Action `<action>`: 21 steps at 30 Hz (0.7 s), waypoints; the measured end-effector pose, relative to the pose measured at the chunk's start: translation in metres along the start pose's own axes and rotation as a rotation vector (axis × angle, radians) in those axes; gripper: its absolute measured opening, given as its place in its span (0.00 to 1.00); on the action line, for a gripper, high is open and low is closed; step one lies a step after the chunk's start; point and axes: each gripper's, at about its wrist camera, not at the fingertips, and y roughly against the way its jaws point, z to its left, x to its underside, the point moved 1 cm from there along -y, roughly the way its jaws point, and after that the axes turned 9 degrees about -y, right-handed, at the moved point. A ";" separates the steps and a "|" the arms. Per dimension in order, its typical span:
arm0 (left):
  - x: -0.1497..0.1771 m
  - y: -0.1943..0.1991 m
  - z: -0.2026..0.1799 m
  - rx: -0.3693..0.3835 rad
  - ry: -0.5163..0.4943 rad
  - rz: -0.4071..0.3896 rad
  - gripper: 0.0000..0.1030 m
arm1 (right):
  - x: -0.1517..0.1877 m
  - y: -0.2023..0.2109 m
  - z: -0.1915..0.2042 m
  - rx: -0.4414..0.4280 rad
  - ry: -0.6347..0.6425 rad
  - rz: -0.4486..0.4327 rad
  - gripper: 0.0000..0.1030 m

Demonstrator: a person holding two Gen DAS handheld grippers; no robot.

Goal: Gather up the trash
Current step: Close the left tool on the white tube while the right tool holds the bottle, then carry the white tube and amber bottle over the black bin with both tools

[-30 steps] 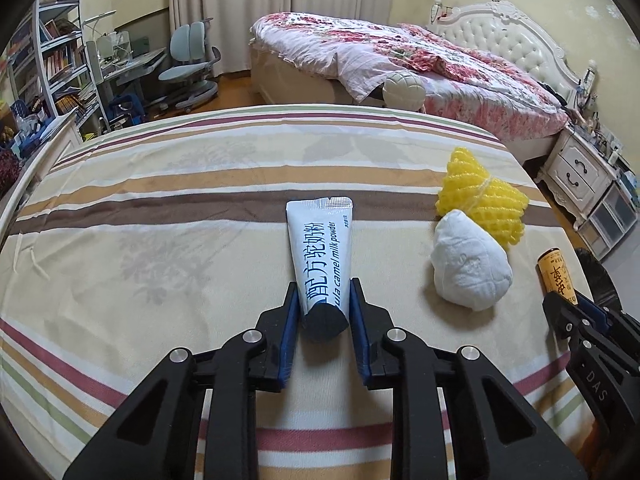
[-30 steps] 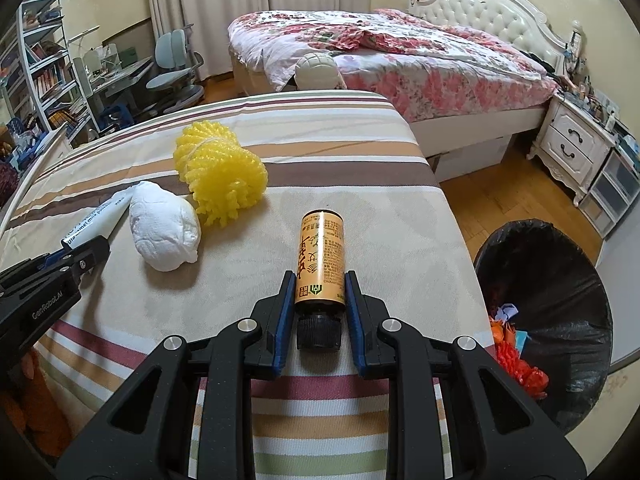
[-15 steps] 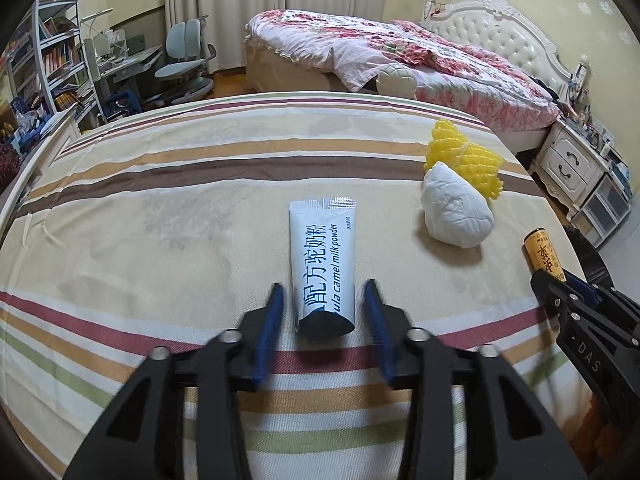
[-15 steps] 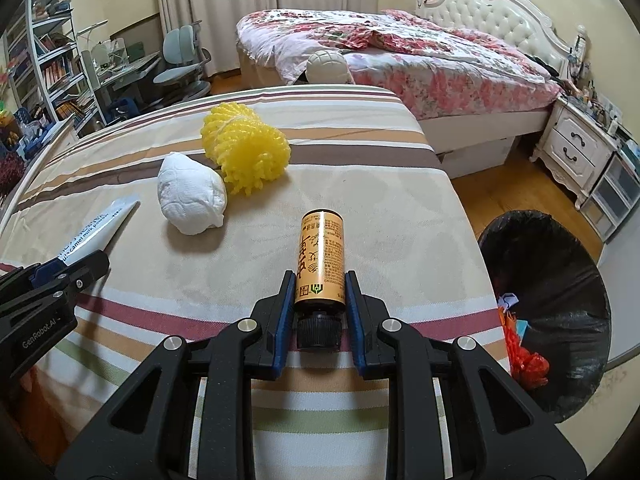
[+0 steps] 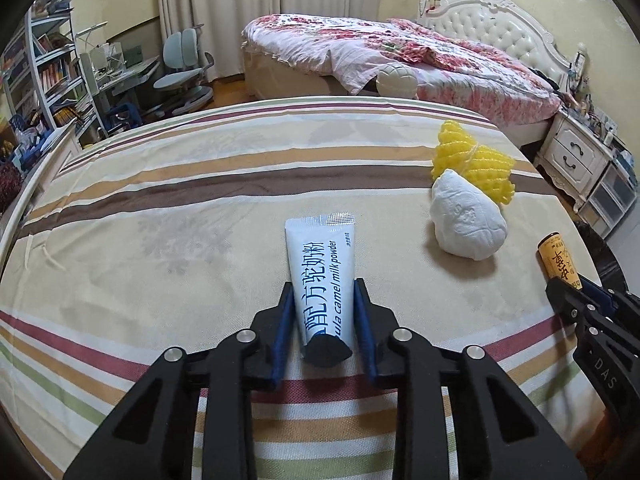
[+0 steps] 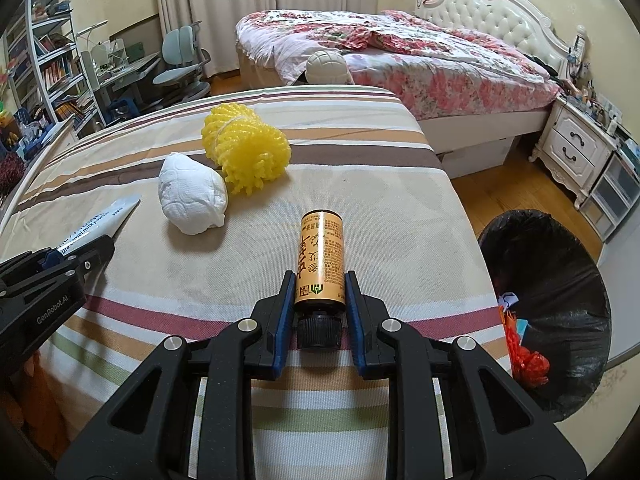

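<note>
My left gripper [image 5: 323, 294] is shut on a white and blue camel milk powder tube [image 5: 322, 276], held just above the striped tablecloth; the tube also shows in the right wrist view [image 6: 96, 220]. My right gripper [image 6: 319, 284] is shut on a small orange bottle [image 6: 321, 256] with a black cap; the bottle also shows in the left wrist view [image 5: 558, 258]. A crumpled white tissue [image 6: 192, 198] and a yellow foam net [image 6: 248, 148] lie on the table ahead. A bin with a black bag [image 6: 560, 276] stands on the floor right of the table.
The striped table [image 5: 160, 208] has its right edge near the bin. A bed [image 6: 400, 60] stands beyond, a white nightstand [image 6: 572, 148] at the right, and a desk with chairs and bookshelves [image 5: 52, 80] at the far left.
My left gripper, open around the tube half a second ago, has shut on it again. Both grippers have drawn back toward the table's near edge with their objects.
</note>
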 end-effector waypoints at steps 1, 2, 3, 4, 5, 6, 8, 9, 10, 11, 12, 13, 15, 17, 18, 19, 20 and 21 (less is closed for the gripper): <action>0.001 0.000 0.001 0.001 0.001 -0.002 0.25 | 0.000 0.000 0.000 0.000 -0.001 0.000 0.23; 0.001 0.001 0.001 0.003 0.001 -0.003 0.25 | 0.001 0.001 0.000 0.000 -0.002 -0.001 0.23; 0.001 0.001 0.000 0.002 0.001 -0.004 0.24 | 0.002 0.002 0.000 0.000 -0.002 -0.001 0.23; 0.001 0.002 0.000 0.003 0.000 -0.005 0.23 | 0.002 0.002 0.000 0.000 -0.001 -0.001 0.23; 0.002 0.003 0.000 0.002 0.000 -0.006 0.23 | 0.001 0.002 0.000 0.000 -0.001 -0.001 0.23; 0.003 0.004 0.000 0.002 0.001 -0.007 0.22 | 0.002 0.002 0.000 0.000 -0.001 -0.002 0.23; 0.003 0.006 -0.001 0.001 0.003 -0.011 0.22 | 0.002 0.004 0.000 0.001 -0.001 -0.004 0.23; 0.003 0.007 -0.001 0.001 0.006 -0.014 0.22 | 0.002 0.005 0.000 0.002 -0.002 -0.005 0.23; 0.004 0.009 0.000 0.002 0.010 -0.019 0.22 | 0.002 0.006 0.000 0.002 -0.002 -0.006 0.23; 0.005 0.011 -0.001 0.005 0.013 -0.023 0.22 | 0.003 0.007 0.000 0.003 -0.003 -0.008 0.23; 0.004 0.013 -0.001 0.007 0.014 -0.027 0.22 | 0.003 0.009 0.000 0.003 -0.004 -0.010 0.23; 0.004 0.015 -0.002 0.008 0.014 -0.033 0.22 | 0.004 0.010 -0.001 0.004 -0.006 -0.012 0.23; 0.004 0.018 -0.004 0.009 0.007 -0.043 0.22 | 0.004 0.013 -0.001 0.004 -0.009 -0.018 0.23; 0.003 0.022 -0.007 0.014 0.000 -0.052 0.22 | 0.004 0.016 -0.002 0.005 -0.012 -0.023 0.23; 0.002 0.024 -0.009 0.018 -0.003 -0.056 0.22 | 0.004 0.019 -0.003 0.006 -0.014 -0.027 0.23; 0.002 0.026 -0.012 0.021 -0.006 -0.060 0.22 | 0.003 0.019 -0.004 0.006 -0.016 -0.030 0.23; 0.001 0.028 -0.015 0.025 -0.010 -0.066 0.22 | 0.003 0.021 -0.005 0.007 -0.019 -0.033 0.23; 0.000 0.030 -0.017 0.029 -0.014 -0.070 0.22 | 0.003 0.023 -0.007 0.008 -0.023 -0.038 0.23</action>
